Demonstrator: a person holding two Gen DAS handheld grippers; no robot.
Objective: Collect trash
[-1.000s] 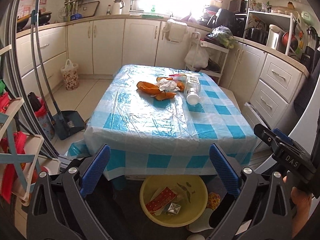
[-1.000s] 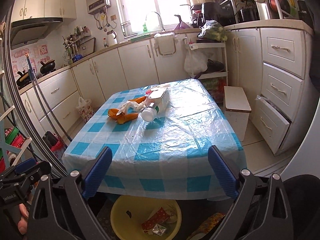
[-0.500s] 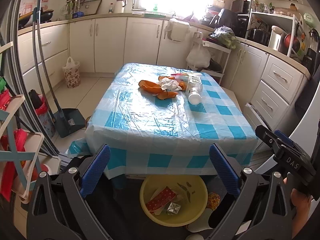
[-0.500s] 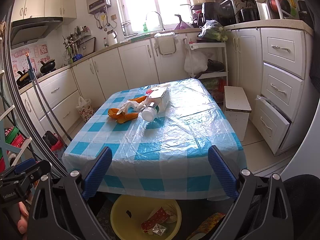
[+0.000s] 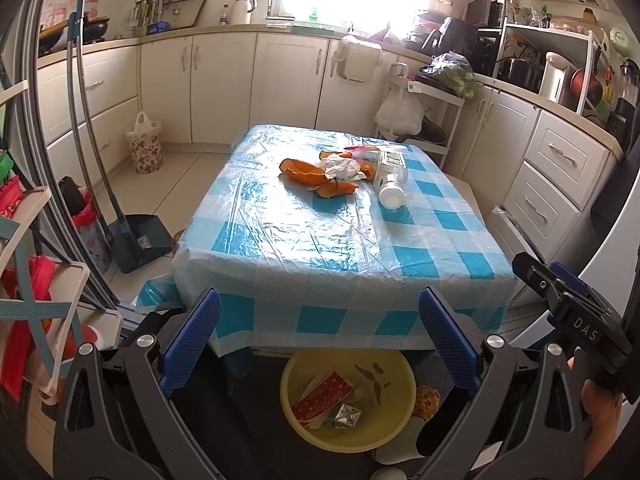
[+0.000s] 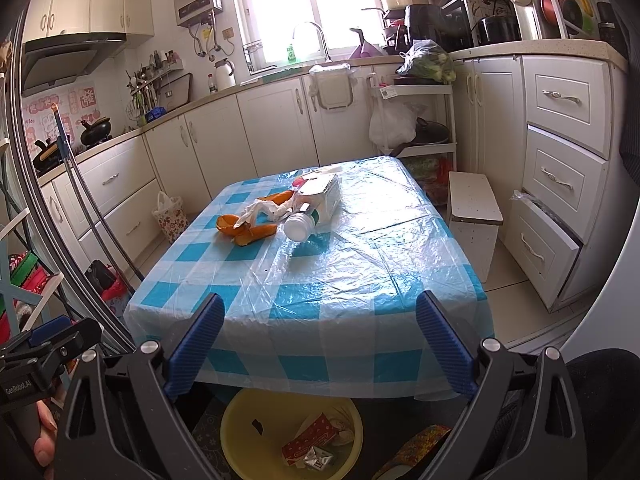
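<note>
Two hand-held grippers are held low at the near edge of the table, and both are wide apart and hold nothing. Left hand-held gripper [image 5: 319, 332] has its blue pads spread, and the right hand-held gripper [image 6: 316, 338] looks the same. Just under them on the floor sits a round yellow plastic bowl [image 5: 394, 420] with a red wrapper [image 5: 322, 396] and a bit of silver foil already in it.

Past the grippers is the table with a blue and white checked plastic cloth [image 5: 320, 248]. The trash lies well ahead, toward the far side of the table. Curled orange peels [image 5: 304, 170] are there, with a crumpled white tissue [image 5: 340, 167] lying on top of them. Just beside those, on the right, lies a clear plastic bottle with a white cap [image 5: 390, 184]. It is on its side, and its long way points toward the grippers, with the cap end nearest. A white carton [image 6: 324, 196] lies touching the bottle behind it.

I think the bottle is a little closer to the right hand-held gripper and the peels are closer to the left one. Both would need to reach forward over the table to get them
</note>
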